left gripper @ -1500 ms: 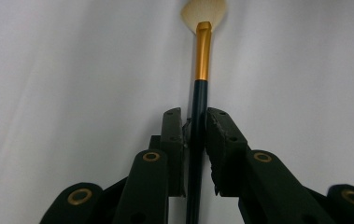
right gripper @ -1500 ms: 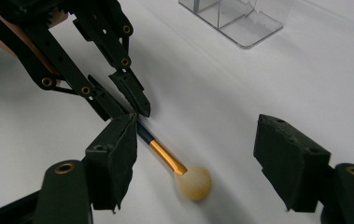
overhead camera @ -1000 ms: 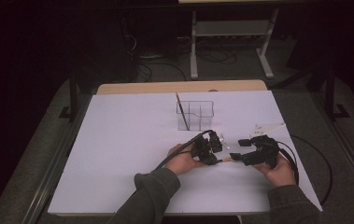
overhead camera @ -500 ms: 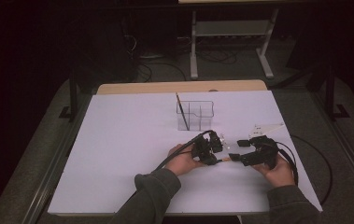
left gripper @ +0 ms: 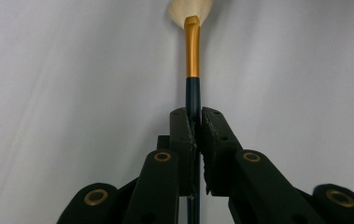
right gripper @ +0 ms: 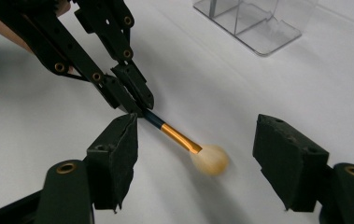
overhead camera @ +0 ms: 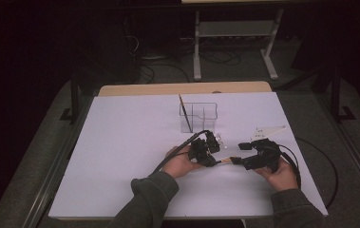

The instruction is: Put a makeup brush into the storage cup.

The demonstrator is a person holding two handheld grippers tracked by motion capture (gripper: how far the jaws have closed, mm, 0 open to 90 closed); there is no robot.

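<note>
Now the left gripper (left gripper: pixel 194 122) squeezes a makeup brush (right gripper: pixel 179 139) by its dark handle, just in front of the clear box (overhead camera: pixel 199 116). Its fluffy tip sits between the wide-open right gripper (right gripper: pixel 207 165) jaws.

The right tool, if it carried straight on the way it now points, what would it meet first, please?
Probably the makeup brush: its pale head lies between the open jaws of the right tool, just ahead. The left tool holds the brush's dark handle beyond. Depth is hard to judge.
</note>
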